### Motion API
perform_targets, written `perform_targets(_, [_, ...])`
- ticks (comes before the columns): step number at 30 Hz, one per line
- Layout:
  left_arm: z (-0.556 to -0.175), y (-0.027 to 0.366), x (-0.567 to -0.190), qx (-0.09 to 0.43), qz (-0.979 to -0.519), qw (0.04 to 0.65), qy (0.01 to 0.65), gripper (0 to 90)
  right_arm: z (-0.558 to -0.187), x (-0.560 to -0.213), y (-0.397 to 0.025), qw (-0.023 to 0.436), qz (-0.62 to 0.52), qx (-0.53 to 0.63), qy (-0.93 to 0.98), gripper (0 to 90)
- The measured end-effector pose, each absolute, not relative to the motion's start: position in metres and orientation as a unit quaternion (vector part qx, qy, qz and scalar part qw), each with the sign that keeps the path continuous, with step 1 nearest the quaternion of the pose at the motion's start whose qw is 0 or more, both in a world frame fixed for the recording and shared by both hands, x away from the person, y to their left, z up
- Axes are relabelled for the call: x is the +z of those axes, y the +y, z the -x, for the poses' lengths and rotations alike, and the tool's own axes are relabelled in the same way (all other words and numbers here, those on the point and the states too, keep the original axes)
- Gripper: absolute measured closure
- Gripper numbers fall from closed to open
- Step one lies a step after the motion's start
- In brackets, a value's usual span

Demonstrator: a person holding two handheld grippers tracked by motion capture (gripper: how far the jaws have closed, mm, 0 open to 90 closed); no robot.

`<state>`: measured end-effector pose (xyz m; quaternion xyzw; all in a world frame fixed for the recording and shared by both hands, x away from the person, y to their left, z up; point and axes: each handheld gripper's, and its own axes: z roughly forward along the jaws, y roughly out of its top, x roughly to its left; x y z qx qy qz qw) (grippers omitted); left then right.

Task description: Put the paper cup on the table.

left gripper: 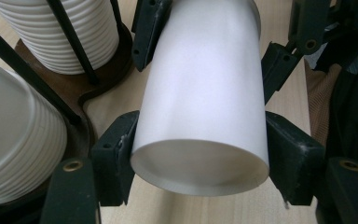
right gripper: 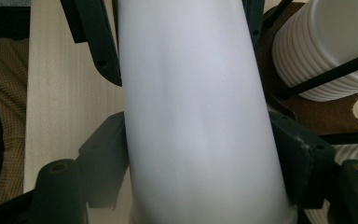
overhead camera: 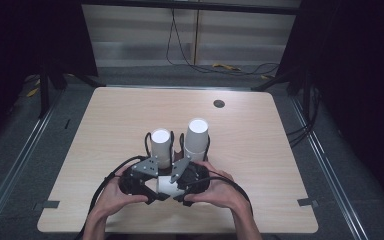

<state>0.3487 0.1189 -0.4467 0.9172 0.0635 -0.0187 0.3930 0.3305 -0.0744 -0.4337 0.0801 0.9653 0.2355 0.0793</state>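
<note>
Plainly, both grippers are clamped on one thing — a smooth white paper cup (left gripper: pixel 200 107), a single cup or perhaps a nested few, lying on its side between the two hands just in front of the dark wooden cup holder (left gripper: pixel 98 84) with its thin black rods. The left gripper (overhead camera: pixel 150 167) has its jaws pressed against the cup's walls near the open rim, and the right gripper (overhead camera: pixel 180 170) has its jaws closed on the same cup from the opposite end, so the two pairs of jaws face each other along its length. Behind them the holder carries two upright stacks of ribbed white cups (overhead camera: pixel 161 142) on the pale wooden table (overhead camera: pixel 260 165).

By my judgement the cup is very light and thin-walled: it will dent or go oval under a hard squeeze, and its smooth sides look slippery. The rolled rim is likely the stiffest part, so a hold near it, or near the base, seems safer than mid-wall. If cups are nested, a gentle straight pull along the axis should part them.
</note>
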Motion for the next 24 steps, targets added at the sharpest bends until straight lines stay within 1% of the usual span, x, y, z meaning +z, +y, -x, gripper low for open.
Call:
perform_targets(6, [-0.348,0.121,-0.445,-0.019,-0.914,0.400,0.061,34.9,-0.331,-0.434,-0.078,0.080,-0.079,0.251,0.961,21.8])
perform_targets(9, [-0.347,0.122,-0.444,-0.015,-0.913,0.403,0.062,35.0,-0.331,-0.433,-0.080,0.087,-0.090,0.258,0.958,15.6])
perform_targets(17, [-0.341,0.130,-0.439,0.000,-0.906,0.418,0.074,34.9,-0.332,-0.435,-0.091,0.078,-0.114,0.289,0.947,14.2])
perform_targets(24, [-0.341,0.136,-0.439,0.007,-0.906,0.415,0.084,34.8,-0.330,-0.440,-0.100,0.076,-0.128,0.290,0.945,15.0])
